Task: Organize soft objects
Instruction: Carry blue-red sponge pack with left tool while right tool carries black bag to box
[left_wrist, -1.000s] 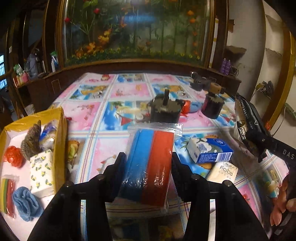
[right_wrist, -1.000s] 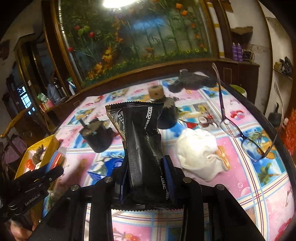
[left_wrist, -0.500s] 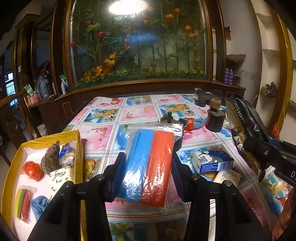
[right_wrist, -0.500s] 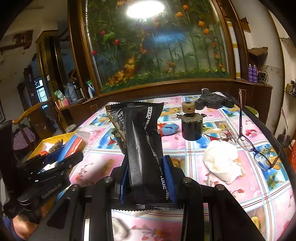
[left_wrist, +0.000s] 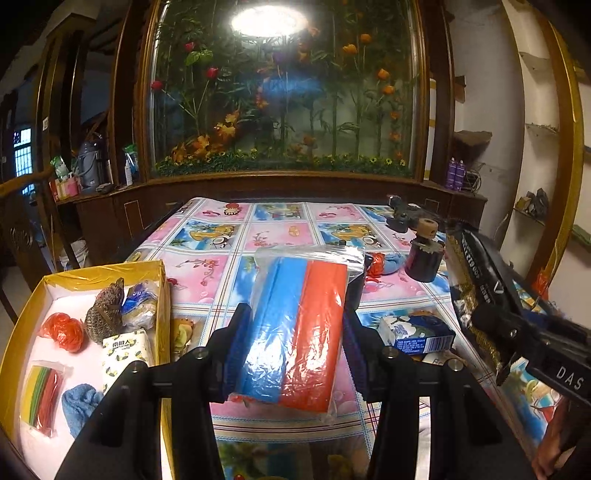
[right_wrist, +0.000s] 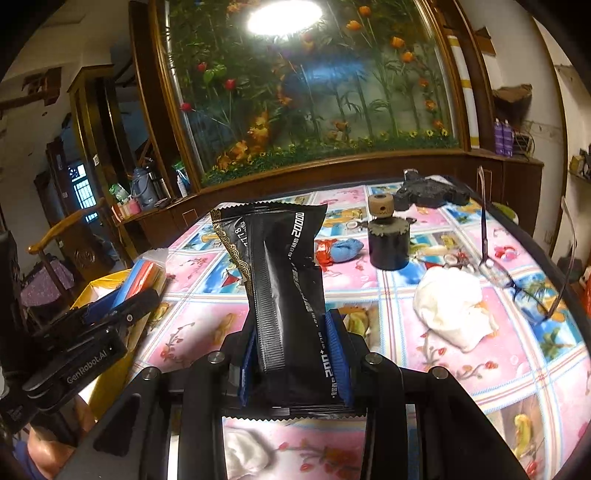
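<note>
Squeezing a blue and red pack (left_wrist: 295, 332), the left gripper (left_wrist: 291, 354) holds it above the table (left_wrist: 207, 273). At three o'clock, the right gripper (right_wrist: 295, 362) pinches a black packet (right_wrist: 284, 280).

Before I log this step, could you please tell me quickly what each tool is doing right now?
Left tool: closed on the blue-and-red bagged pack.
Right tool: closed on the black packet.

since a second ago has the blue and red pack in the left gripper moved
Yes. The blue and red pack, clamped in the left gripper, has lifted and drawn back: the yellow box and table now sit lower and further off.
</note>
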